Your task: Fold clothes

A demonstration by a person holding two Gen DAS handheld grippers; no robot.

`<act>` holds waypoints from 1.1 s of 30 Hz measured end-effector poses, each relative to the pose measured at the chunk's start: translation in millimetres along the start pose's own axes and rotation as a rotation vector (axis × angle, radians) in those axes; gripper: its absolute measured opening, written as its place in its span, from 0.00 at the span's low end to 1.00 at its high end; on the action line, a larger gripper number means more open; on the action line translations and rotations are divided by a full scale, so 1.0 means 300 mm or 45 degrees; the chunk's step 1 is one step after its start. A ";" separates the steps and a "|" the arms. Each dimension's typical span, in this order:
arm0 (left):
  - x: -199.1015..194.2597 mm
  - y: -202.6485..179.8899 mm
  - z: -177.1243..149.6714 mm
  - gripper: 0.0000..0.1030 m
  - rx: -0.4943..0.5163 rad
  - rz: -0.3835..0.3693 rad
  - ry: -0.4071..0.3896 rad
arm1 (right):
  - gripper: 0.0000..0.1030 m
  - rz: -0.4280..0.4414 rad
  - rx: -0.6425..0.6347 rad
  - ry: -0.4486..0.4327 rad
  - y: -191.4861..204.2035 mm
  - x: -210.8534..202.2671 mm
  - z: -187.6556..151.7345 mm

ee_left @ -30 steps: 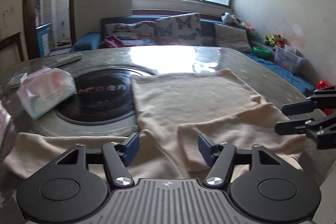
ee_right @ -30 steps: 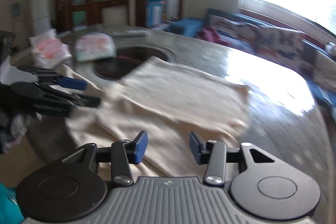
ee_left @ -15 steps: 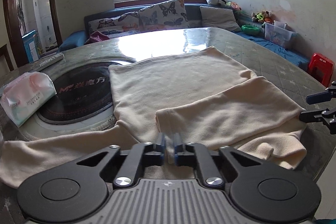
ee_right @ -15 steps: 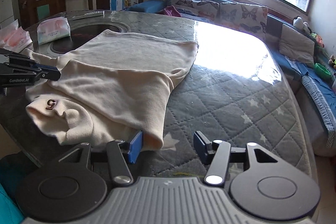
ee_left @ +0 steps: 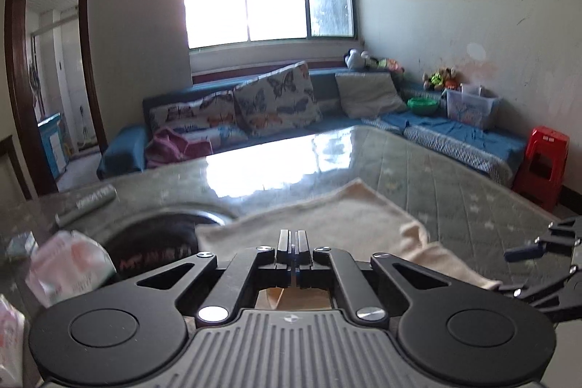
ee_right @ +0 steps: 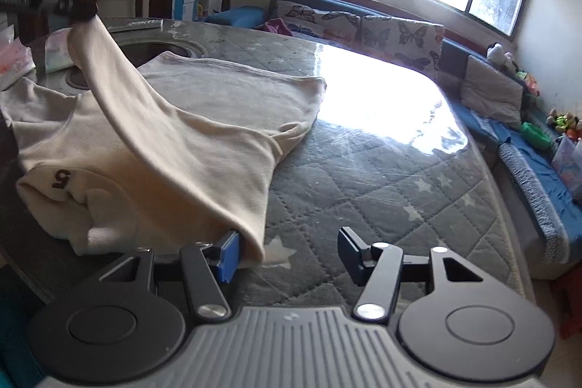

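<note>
a round table (ee_right: 382, 177) under a grey quilted, star-printed cover takes up most of both views, glare from the window on its far side. across its left half lies a cream sweatshirt (ee_right: 203, 119), body flat, a dark "5" near the bunched near edge. one fold of it is drawn up off the table into a slanting ridge, its top end pinched in the left gripper (ee_right: 82, 10), whose jaws are clamped together on the cloth. the lower end of that fold drapes against the inner pad of the right gripper (ee_right: 287, 251); its jaws are opening, the cloth edge just inside the left pad, nothing pressing it. a tissue pack (ee_left: 69, 264) lies beside the dark round inset (ee_left: 160, 242).
</note>
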State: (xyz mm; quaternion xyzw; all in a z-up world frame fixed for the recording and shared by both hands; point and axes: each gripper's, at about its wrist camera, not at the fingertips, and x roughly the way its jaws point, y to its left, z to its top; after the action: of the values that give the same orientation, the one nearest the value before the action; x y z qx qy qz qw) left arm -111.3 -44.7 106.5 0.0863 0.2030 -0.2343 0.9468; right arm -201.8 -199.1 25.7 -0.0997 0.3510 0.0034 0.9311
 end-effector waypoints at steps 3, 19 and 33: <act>-0.010 0.021 -0.009 0.02 -0.022 -0.010 0.008 | 0.59 -0.011 -0.001 0.005 -0.016 -0.007 -0.008; 0.040 0.060 -0.217 0.05 -0.093 -0.026 0.273 | 0.45 0.191 -0.018 -0.033 -0.098 -0.088 0.068; 0.164 0.035 -0.257 0.06 -0.200 -0.081 0.358 | 0.26 0.301 0.028 -0.018 0.013 0.202 0.211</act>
State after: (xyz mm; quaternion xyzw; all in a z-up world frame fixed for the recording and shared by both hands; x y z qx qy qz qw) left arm -92.9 -35.7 16.7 0.0375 0.3539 -0.2331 0.9050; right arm -115.2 -187.2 31.6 -0.0473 0.3539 0.1100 0.9276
